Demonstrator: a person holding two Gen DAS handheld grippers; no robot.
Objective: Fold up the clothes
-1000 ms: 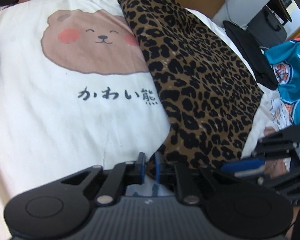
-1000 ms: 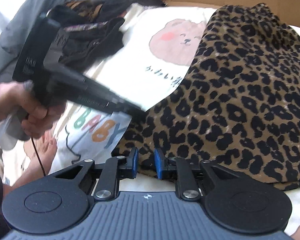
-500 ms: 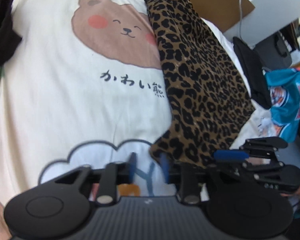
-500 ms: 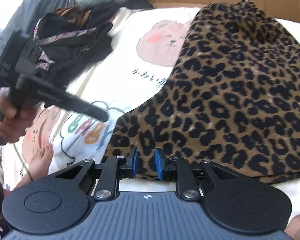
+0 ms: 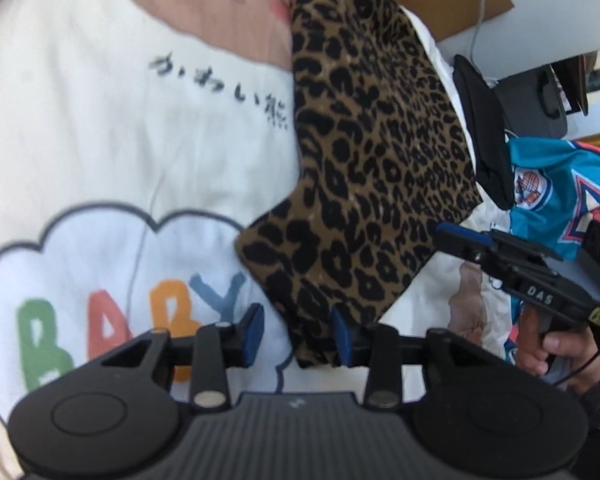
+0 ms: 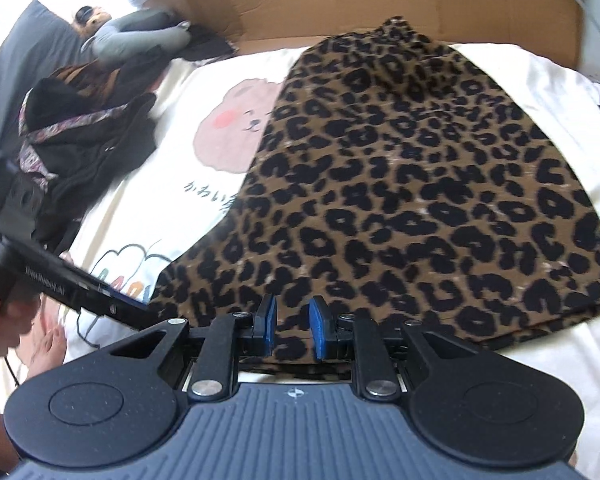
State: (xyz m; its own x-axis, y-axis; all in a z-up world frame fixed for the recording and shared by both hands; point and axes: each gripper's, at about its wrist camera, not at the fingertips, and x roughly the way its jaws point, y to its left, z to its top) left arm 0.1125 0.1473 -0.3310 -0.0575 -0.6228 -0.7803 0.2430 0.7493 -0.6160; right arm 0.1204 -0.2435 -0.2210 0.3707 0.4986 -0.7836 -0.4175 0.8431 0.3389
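Leopard garment lies flat on the bear blanket, near corner at 6 o'clock. Left gripper apart, straddling the corner; right gripper apart over the hem. Risk: pinching the blanket underneath too.

Each gripper has a ribbed grey-blue housing flanked by two round black discs, with black linkage arms pinned by silver screws. The left gripper ends in blue pads on black carriers; the right gripper has the same blue pads. Seen from the left camera, the right tool is a black pistol-grip body with white lettering that seems to read "DAS", a small yellow label near its rear and a thin black cable. The hand gripping it shows a dark sleeve at the wrist.
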